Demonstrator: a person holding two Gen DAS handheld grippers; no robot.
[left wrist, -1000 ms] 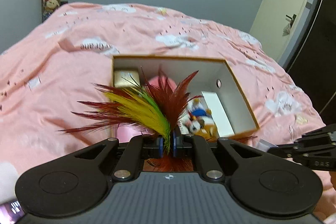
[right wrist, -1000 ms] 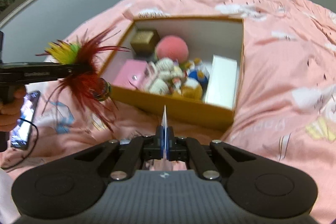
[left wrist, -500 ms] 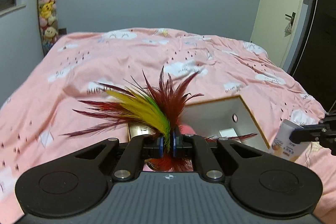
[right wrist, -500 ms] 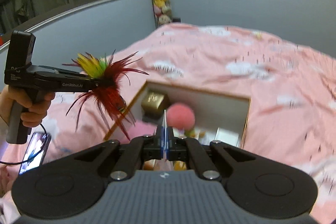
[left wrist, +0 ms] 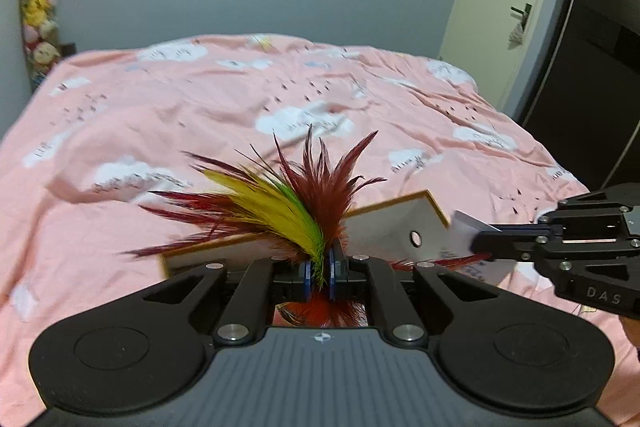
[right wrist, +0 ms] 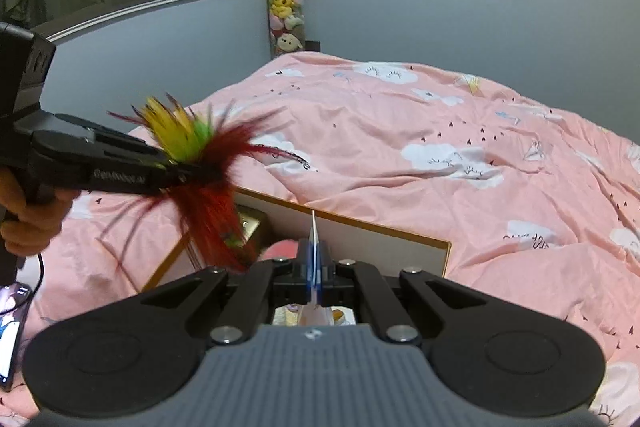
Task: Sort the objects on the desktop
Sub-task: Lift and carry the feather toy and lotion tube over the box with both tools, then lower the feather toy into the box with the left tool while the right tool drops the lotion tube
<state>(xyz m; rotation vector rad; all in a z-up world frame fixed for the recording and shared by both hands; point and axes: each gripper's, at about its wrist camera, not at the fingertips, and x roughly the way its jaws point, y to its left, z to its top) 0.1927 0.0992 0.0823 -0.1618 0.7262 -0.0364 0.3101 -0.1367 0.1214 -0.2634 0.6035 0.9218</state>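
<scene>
A: Left tongs [left wrist: 319, 269] clenched on the feather toy [left wrist: 280, 203], right tongs [right wrist: 315, 261] pinching a thin card [right wrist: 313, 227], both above the open box [right wrist: 360, 235] on the bed [right wrist: 440, 147].

B: Risky, I reckon: those feathers could slip free, or the edge-held card twist out.

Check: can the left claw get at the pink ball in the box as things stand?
Probably not yet. The left claw is shut on the feather toy, so it has no free grip, though the box is open-topped and the pink ball shows.
</scene>
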